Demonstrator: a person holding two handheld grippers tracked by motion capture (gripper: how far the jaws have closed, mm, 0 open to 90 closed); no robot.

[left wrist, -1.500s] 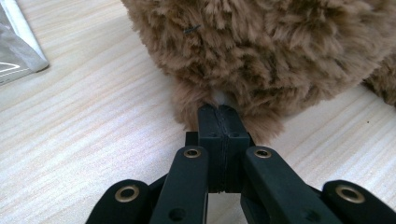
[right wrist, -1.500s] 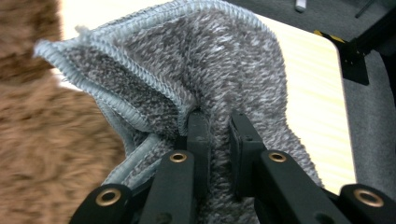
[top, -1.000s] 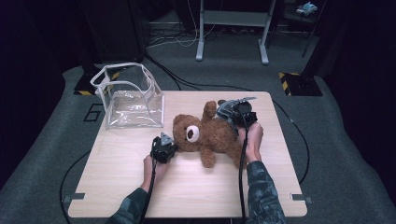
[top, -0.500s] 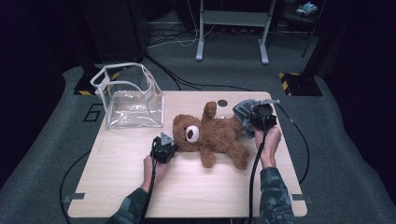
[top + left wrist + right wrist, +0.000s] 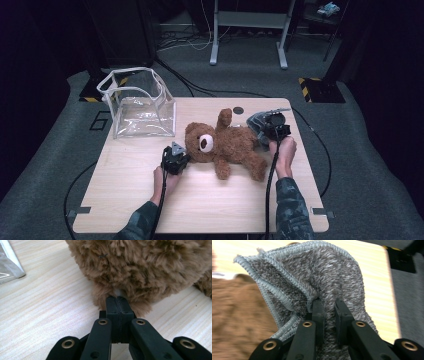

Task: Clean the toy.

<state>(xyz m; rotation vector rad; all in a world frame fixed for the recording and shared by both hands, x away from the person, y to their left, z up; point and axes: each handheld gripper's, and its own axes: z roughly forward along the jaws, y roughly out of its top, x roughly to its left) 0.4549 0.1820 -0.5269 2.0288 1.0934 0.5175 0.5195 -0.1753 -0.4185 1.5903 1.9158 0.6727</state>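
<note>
A brown teddy bear lies on its back across the middle of the wooden table, head to the left. My left gripper sits at the bear's head, shut on a tuft of the bear's fur; the jaws meet with fur pinched at their tips. At the bear's right side my right gripper is shut on a grey knitted cloth. In the right gripper view the cloth bunches over the jaws, with the bear blurred at left.
A clear plastic bag with a white rim stands open at the table's back left; its corner lies near the bear's head. A small dark disc lies behind the bear. Cables trail off the table's front edge.
My right gripper has moved to the right with the grey cloth, away from the bear's belly. The left gripper and the bear's head have stayed put.
</note>
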